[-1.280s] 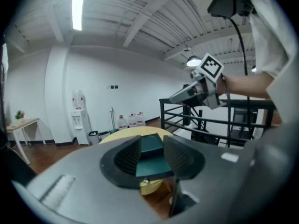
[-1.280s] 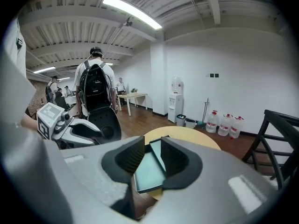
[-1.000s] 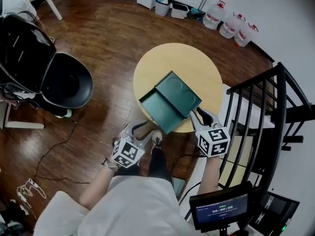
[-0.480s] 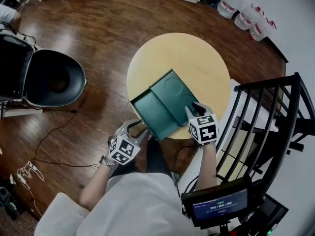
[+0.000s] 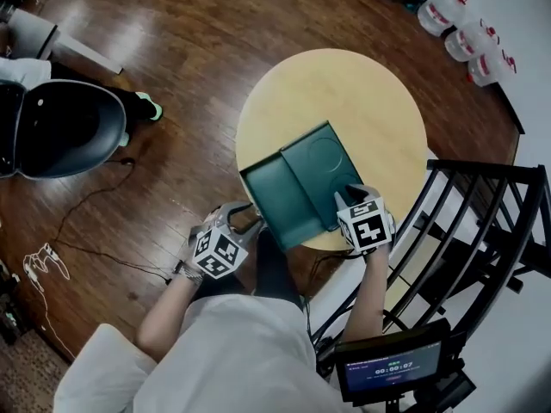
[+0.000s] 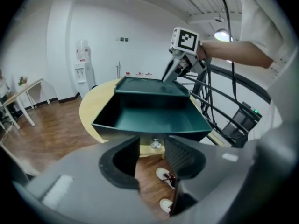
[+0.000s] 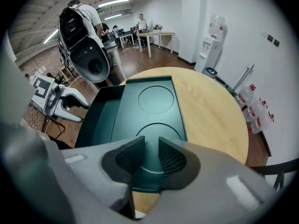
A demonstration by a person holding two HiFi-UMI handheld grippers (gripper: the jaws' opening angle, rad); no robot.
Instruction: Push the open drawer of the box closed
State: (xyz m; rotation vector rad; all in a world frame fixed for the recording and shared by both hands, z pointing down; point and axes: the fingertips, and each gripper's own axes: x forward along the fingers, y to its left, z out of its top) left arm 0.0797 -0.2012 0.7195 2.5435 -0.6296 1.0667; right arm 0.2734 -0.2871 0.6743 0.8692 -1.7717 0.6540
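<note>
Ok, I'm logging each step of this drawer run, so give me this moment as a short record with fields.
table: round, wooden
box: green, on the table near its edge
drawer: open, looks empty, juts past the table edge
left tongs: open, jaws just been opening, nothing between them; close to the drawer front, contact unclear
right tongs: open, nothing between them; over the near end of the box top
task: drawer not yet pushed in
</note>
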